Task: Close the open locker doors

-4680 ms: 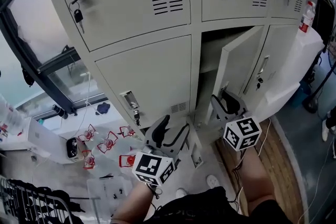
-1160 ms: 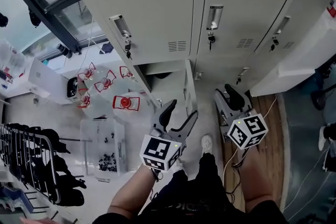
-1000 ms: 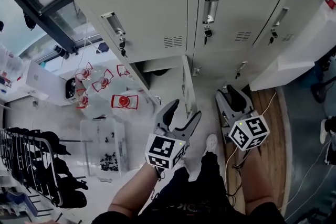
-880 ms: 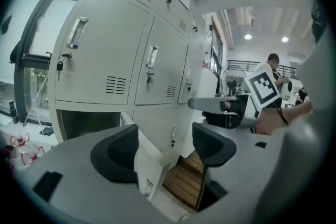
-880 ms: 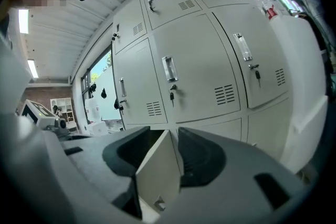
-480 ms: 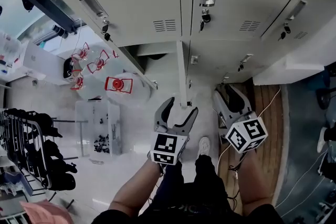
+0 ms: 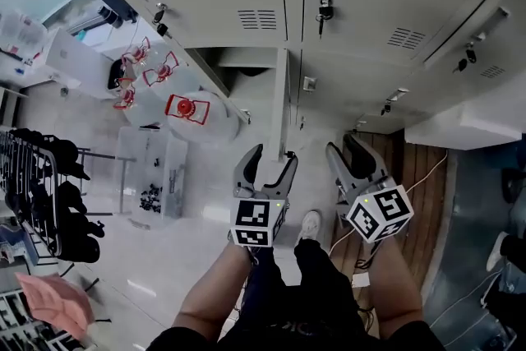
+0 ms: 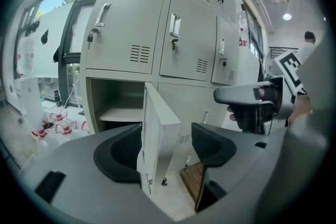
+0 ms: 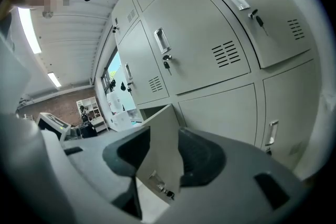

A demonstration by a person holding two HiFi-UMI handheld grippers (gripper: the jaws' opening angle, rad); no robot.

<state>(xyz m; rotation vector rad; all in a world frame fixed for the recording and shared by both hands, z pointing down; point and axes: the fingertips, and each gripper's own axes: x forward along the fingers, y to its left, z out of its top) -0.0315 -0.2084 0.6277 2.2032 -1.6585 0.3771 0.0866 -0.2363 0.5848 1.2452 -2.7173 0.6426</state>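
Note:
In the bottom row of grey lockers, one door (image 7: 279, 103) stands wide open and shows edge-on in the head view. Its compartment (image 7: 244, 62) is dark inside. My left gripper (image 7: 269, 157) is open just in front of the door's free edge, apart from it. In the left gripper view the door (image 8: 157, 128) appears between the jaws of the left gripper (image 8: 167, 147), with the open compartment (image 8: 113, 105) to its left. My right gripper (image 7: 345, 148) is open to the door's right. The right gripper view has the door's face (image 9: 163, 134) beyond the right gripper (image 9: 163, 157).
The lockers above are shut, with keys (image 7: 325, 12) hanging in their locks. On the pale floor to the left are a clear plastic box (image 7: 152, 177) and red-and-white items (image 7: 185, 107). A rack of dark clothes (image 7: 41, 193) stands far left. Wooden boards (image 7: 411, 168) lie right.
The middle-row door that was open several seconds ago is shut. Both grippers have sunk toward the bottom row, and the left one has come up to the open door's edge.

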